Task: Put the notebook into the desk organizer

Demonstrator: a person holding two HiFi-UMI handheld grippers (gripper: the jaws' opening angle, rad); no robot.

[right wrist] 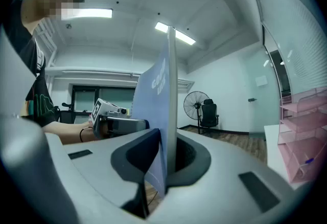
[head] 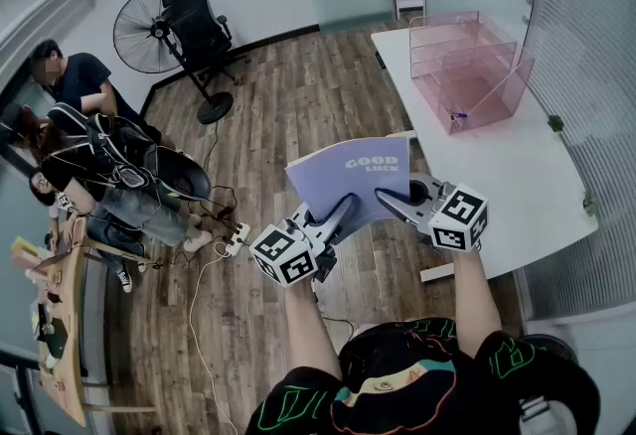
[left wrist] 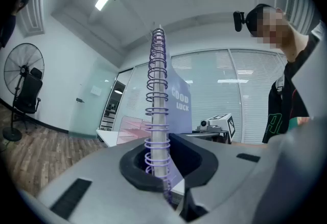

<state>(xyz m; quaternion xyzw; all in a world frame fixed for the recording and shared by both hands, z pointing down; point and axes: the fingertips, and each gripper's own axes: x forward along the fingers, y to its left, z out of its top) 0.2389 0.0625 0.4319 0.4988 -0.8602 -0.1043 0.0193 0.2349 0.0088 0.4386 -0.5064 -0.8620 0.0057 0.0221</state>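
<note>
A lilac spiral notebook [head: 350,183] with "GOOD LUCK" on its cover is held up in the air in front of the white table. My left gripper [head: 338,215] is shut on its spiral-bound edge [left wrist: 157,115]. My right gripper [head: 393,203] is shut on the opposite edge of the notebook [right wrist: 166,115]. The pink clear desk organizer [head: 465,71] stands on the far part of the white table [head: 497,175], well beyond the notebook. It also shows as the pink organizer [right wrist: 301,136] at the right of the right gripper view.
A standing fan [head: 149,31] and a black office chair [head: 199,26] stand on the wooden floor at the far left. People sit at the left by a desk [head: 60,324]. A power strip [head: 237,237] and cables lie on the floor. A glass partition [head: 586,75] borders the table's right side.
</note>
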